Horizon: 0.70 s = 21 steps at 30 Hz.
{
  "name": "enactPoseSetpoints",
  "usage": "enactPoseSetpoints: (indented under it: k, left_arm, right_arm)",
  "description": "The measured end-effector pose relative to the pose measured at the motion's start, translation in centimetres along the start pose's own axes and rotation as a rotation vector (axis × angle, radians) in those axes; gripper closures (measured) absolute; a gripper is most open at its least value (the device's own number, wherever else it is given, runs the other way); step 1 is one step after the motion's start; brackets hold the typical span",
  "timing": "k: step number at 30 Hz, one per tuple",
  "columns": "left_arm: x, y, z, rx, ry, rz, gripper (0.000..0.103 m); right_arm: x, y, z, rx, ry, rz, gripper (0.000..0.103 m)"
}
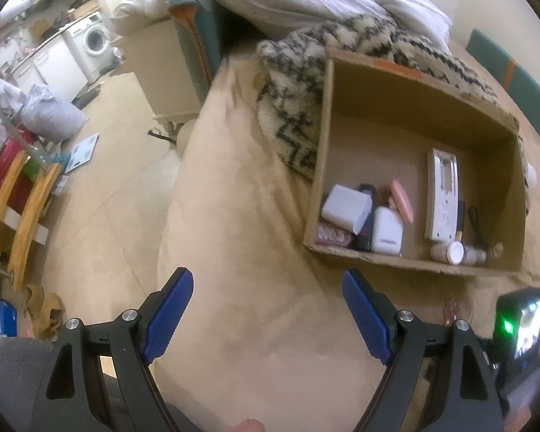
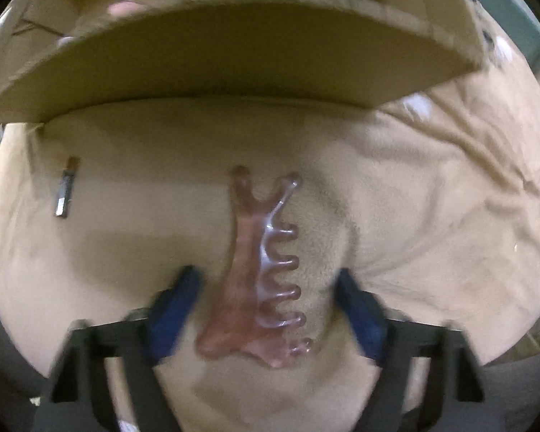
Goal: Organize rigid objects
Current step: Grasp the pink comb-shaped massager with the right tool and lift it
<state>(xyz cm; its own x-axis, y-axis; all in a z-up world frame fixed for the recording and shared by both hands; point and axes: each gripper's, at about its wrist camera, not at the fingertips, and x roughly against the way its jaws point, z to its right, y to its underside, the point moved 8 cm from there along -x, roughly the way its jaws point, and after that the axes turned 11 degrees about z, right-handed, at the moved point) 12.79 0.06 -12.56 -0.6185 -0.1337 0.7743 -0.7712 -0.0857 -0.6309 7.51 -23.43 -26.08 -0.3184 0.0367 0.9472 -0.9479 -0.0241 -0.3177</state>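
Left wrist view: my left gripper (image 1: 268, 309) hovers spread and empty beside the cardboard box (image 1: 410, 264).

Right wrist view: my right gripper (image 2: 268, 306) straddles the pink comb (image 2: 250, 280) on the bedcover (image 2: 432, 198), pads apart, not yet touching. Step: grasping. Next: pinch, lift, transfer into box.

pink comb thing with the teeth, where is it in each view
Left wrist view: only a sliver of the pink comb shows, low right, on the tan cover just below the cardboard box.
Right wrist view: the comb lies centre frame on the cover, between the right gripper fingers, which do not touch it.
Shared landmark: the box's near wall, just beyond the comb.
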Motion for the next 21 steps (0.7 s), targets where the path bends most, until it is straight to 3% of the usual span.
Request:
enactPoseSetpoints:
  k: [8,18,21]
  left_arm:
    - [-0.2,0.0,-0.6,0.005,-0.016,-0.001,0.02]
    - [-0.4,0.2,-0.4,-0.012,-0.017,-0.006,0.02]
    - [-0.6,0.3,-0.4,-0.016,-0.02,-0.01,0.02]
  right_arm:
    - [1.9,-0.7,1.2,-0.087,-0.111,0.031,0.067]
    - [8.9,-2.2,1.2,-0.111,-0.272,0.189,0.067]
    - [10.7,-2.2,2.9,-0.115,-0.304,0.223,0.067]
